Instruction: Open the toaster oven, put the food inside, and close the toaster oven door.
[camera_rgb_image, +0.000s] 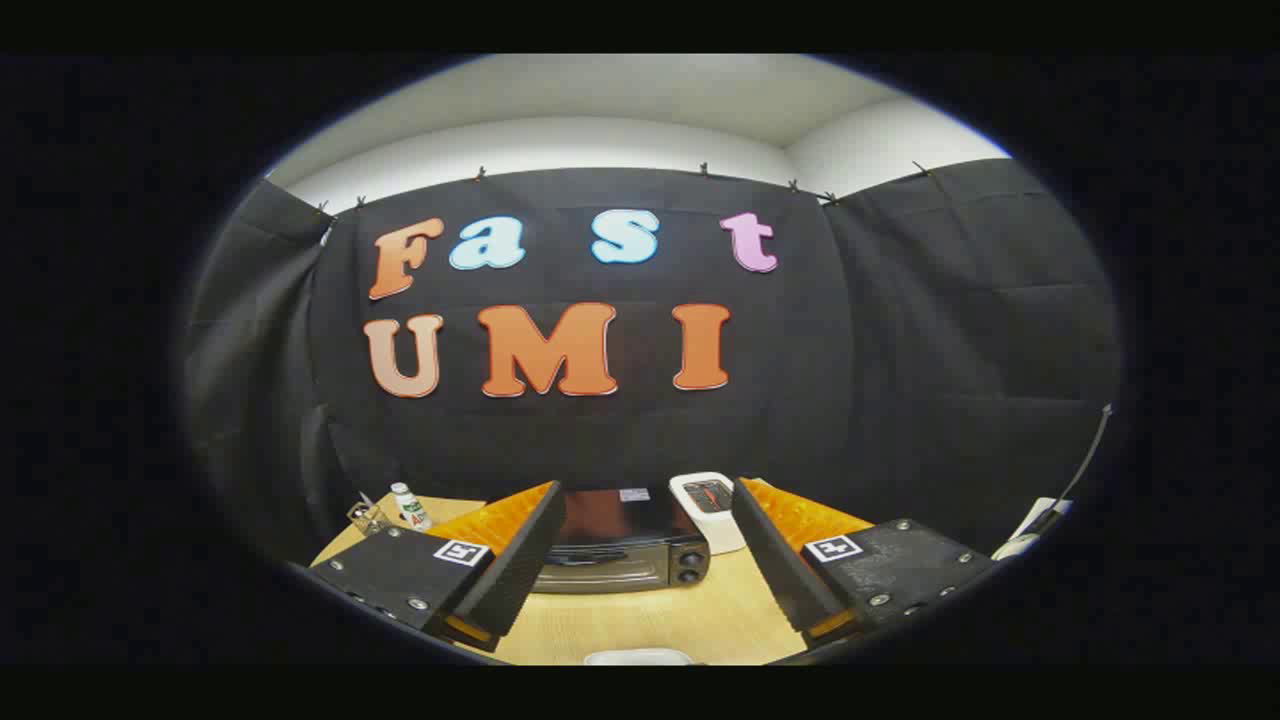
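Note:
A dark toaster oven (625, 545) stands on the wooden table (690, 615) beyond my fingers, seen between them. Its door looks closed, with a handle bar across the front and two knobs at its right side. My gripper (645, 500) is open, held high above the table with nothing between the fingers. A pale rim of a white dish or tray (638, 657) shows on the table just under the gripper; what it holds is hidden.
A white box-like appliance (708, 508) sits right of the oven. A small white bottle (409, 506) and a clear glass (368, 517) stand at the table's far left. A white cable (1040, 520) hangs at the right by the black cloth wall.

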